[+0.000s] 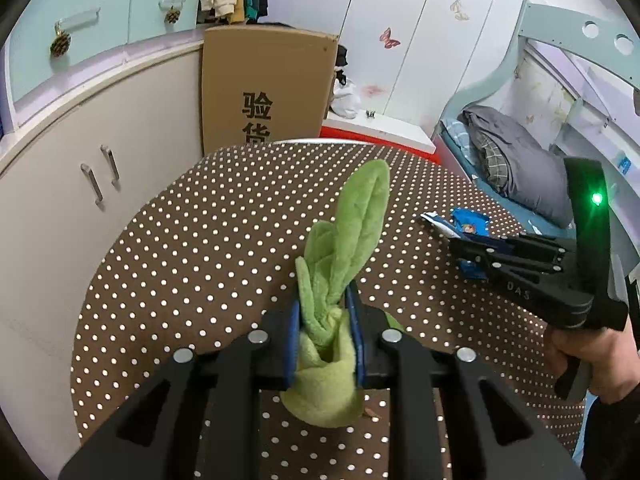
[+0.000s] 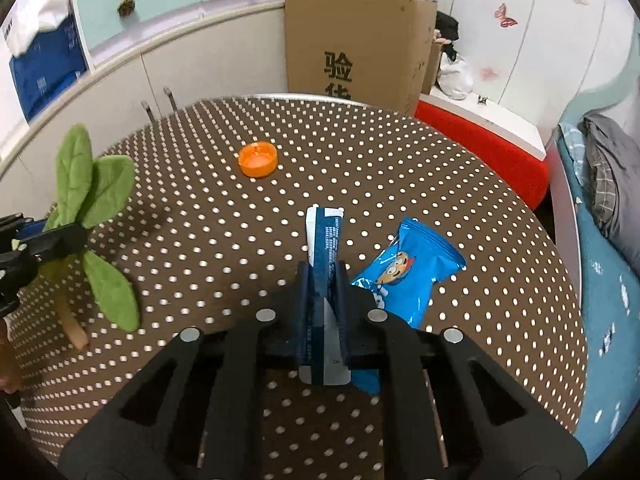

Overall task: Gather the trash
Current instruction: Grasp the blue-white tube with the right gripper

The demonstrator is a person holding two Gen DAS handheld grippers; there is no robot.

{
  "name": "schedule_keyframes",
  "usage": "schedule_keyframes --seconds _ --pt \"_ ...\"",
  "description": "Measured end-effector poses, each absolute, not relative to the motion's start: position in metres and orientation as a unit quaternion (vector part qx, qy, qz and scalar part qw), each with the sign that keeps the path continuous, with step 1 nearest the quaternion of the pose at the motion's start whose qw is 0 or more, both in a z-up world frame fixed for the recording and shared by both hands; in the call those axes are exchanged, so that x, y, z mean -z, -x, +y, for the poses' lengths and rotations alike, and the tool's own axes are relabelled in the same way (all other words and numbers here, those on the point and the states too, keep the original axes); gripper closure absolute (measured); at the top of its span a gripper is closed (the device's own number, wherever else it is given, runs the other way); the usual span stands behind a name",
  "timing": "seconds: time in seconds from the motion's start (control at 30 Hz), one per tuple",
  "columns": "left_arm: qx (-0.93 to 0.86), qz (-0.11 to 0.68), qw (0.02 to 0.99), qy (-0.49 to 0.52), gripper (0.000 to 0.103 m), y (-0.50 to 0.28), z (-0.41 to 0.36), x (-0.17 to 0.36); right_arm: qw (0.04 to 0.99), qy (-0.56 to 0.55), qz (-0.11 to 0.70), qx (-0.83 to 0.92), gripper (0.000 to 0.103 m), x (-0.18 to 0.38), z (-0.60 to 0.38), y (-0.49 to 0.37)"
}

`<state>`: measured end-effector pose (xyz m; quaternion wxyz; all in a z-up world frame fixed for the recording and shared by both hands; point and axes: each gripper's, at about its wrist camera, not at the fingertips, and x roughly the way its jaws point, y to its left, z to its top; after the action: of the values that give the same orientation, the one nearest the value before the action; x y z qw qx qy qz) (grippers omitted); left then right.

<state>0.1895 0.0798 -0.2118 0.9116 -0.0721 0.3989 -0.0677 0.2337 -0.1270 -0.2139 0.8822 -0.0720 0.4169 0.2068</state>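
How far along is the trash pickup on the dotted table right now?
No bin is in view, so nothing can be counted as done. In hand: the left gripper is shut on the green plush leaf, and the right gripper is shut on the dark blue wrapper. Left on the table: the orange cap and the blue snack packet.

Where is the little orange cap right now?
In the right wrist view the orange cap lies on the dotted table, far side and left of centre, beyond the blue strip wrapper and apart from everything.
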Motion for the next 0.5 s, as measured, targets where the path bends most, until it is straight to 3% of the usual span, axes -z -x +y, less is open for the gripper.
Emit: schedule_keyframes --seconds 0.23,0.5 --pt "0.075 0.371 0.923 0.069 0.082 -0.165 0.057 0.185 0.903 0.002 0.368 -0.221 0.090 0.174 -0.160 -0.189" --pt "0.134 0.347 0.926 0.059 0.082 -0.145 -0.029 0.153 0.933 -0.089 0.299 -0.180 0.090 0.131 -0.267 -0.125"
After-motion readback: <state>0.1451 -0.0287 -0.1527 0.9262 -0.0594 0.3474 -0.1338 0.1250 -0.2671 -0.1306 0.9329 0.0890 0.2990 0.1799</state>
